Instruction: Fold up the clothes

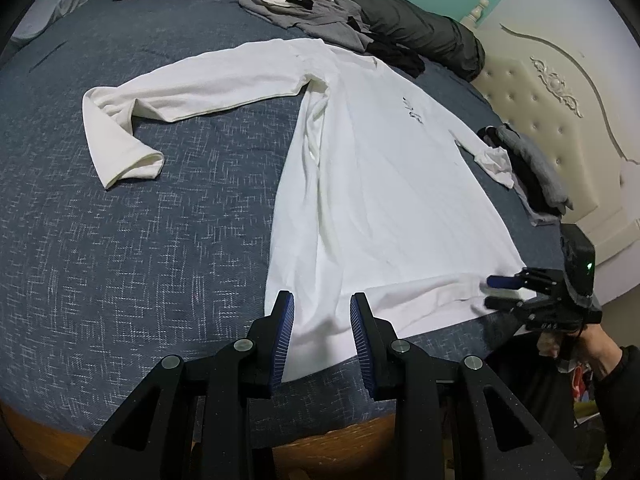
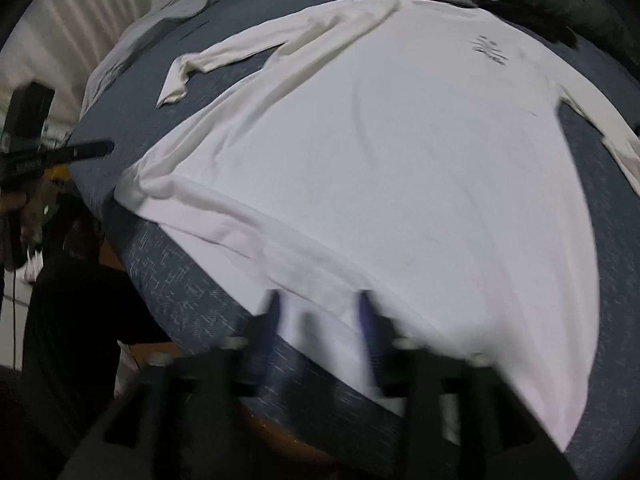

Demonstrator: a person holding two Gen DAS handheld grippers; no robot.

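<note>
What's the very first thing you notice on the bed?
A big white long-sleeved shirt lies spread flat across the dark blue patterned bedspread, one sleeve bent at the left. A heap of grey and black clothes sits beyond its collar.

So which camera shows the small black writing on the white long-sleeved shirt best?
The left wrist view: the small black writing on the white long-sleeved shirt is sharp there, though too small to read. The right wrist view shows the writing blurred.
</note>
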